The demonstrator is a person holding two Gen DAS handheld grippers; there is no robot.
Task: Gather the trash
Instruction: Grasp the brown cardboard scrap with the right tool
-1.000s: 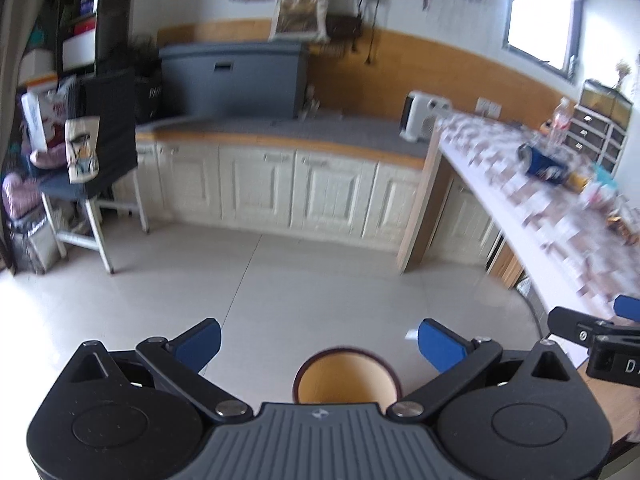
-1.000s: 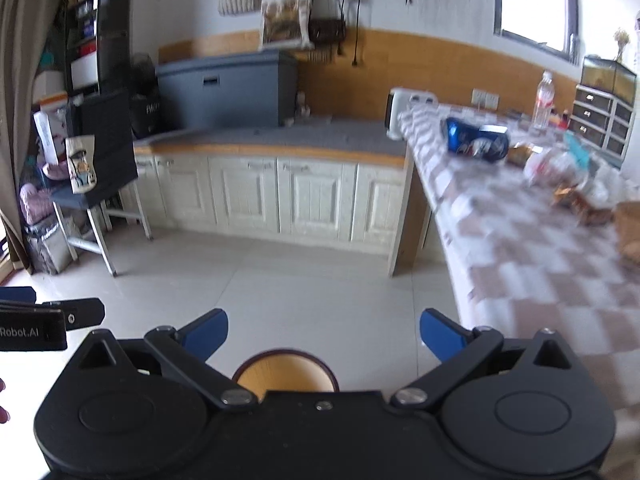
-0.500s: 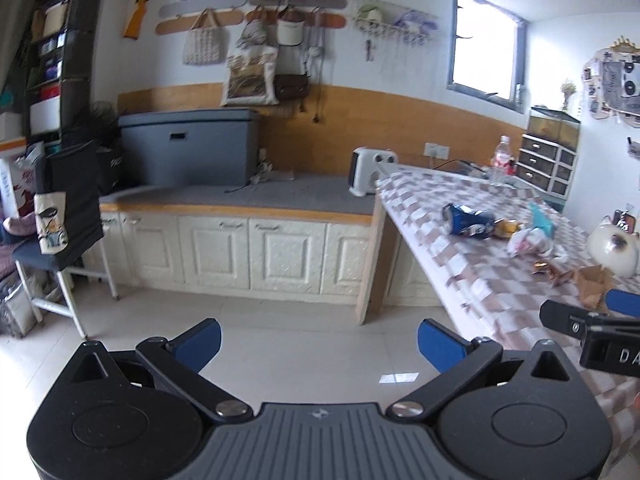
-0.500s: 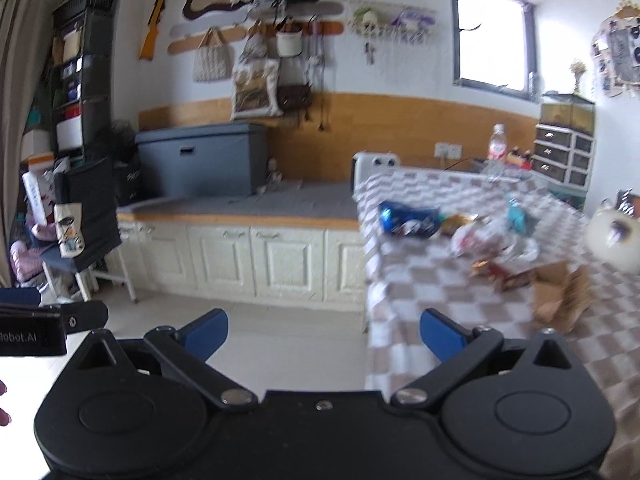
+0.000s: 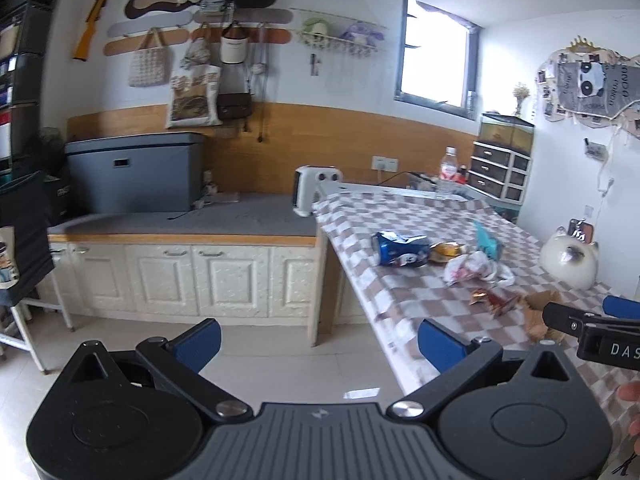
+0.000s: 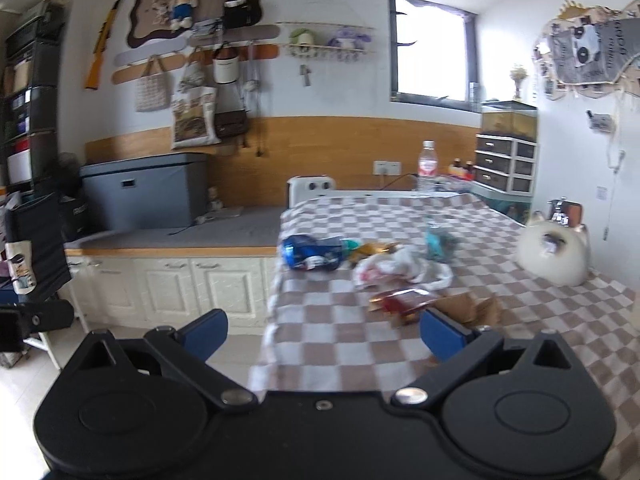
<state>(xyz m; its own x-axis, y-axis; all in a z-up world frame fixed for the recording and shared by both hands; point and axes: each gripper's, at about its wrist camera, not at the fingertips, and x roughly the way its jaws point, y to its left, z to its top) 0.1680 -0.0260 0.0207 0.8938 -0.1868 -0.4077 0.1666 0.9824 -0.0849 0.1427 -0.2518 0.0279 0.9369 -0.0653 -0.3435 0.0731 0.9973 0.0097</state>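
Both views have lifted from the floor to the checkered table (image 6: 400,216) — the trash pile (image 6: 384,272), centre-right of the frame, is now ahead, while the left gripper (image 5: 318,344) and right gripper (image 6: 323,334) stay wide open, holding nothing.

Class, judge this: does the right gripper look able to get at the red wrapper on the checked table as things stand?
Probably yes: the right gripper is open and empty, and the red wrapper lies uncovered just ahead on the table, with nothing between them.
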